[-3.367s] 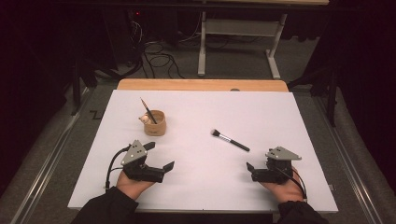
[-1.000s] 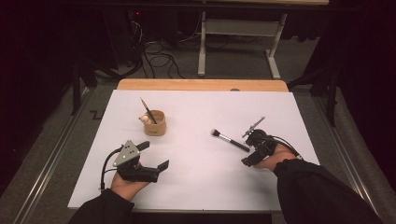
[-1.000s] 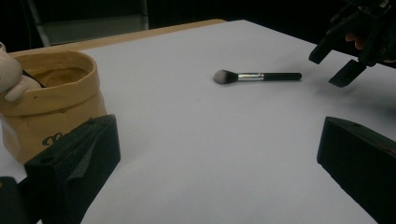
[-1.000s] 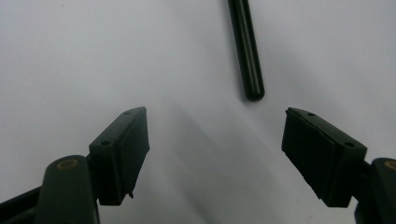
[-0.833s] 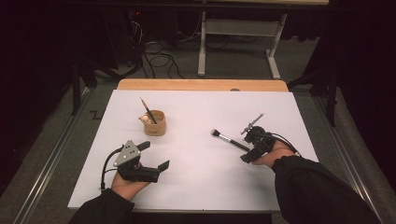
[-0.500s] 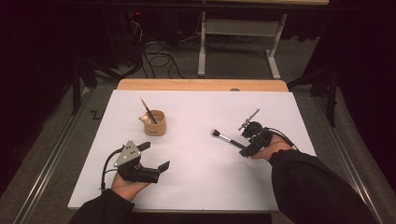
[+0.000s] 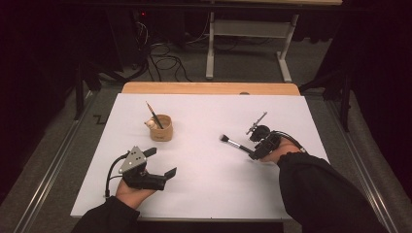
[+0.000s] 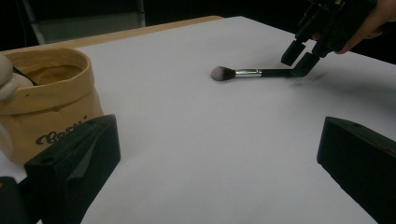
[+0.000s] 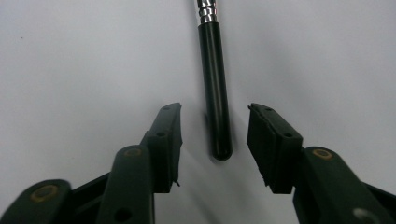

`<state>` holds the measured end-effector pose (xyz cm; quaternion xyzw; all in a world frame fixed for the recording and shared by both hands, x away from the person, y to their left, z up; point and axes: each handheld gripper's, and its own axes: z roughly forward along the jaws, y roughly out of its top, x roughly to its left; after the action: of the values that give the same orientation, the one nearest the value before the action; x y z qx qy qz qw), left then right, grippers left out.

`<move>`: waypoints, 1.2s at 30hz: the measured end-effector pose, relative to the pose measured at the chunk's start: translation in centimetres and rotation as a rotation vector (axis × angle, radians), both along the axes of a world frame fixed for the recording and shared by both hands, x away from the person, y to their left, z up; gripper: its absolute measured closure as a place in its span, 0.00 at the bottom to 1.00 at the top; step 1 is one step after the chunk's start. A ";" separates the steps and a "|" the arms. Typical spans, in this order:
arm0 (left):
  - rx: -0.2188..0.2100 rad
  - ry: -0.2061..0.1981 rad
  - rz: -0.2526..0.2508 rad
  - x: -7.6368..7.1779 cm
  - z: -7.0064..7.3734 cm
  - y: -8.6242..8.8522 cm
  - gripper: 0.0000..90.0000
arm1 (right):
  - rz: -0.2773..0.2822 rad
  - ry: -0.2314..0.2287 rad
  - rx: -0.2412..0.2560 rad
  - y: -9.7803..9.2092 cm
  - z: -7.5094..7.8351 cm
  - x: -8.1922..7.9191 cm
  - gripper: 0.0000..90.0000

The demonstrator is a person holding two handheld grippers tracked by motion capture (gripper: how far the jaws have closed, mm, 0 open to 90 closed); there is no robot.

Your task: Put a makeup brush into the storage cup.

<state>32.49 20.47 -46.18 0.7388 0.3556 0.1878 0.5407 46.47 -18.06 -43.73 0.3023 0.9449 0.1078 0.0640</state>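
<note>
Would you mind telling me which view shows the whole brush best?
The left gripper view: the brush lies there side-on, bristles to handle end, with the right gripper at its tip. The high view shows it whole but small. The right gripper view shows just the black handle between open jaws.
</note>
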 end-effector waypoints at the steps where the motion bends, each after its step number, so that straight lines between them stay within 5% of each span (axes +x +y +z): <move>1: 0.000 0.000 0.000 0.0 0.0 0.0 0.00 | -0.003 0.002 0.001 0.0 0.0 0.0 0.65; 27: -0.005 -0.001 0.001 -0.1 0.1 0.1 0.00 | 0.031 0.035 -0.027 0.2 -1.1 0.8 0.82; 36: -0.006 0.000 0.000 0.0 0.0 0.1 0.00 | 0.005 0.057 -0.029 0.3 -1.1 1.1 0.87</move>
<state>32.45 20.55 -46.15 0.7373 0.3564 0.1867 0.5427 47.59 -17.81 -44.85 0.3018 0.9486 0.0857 0.0410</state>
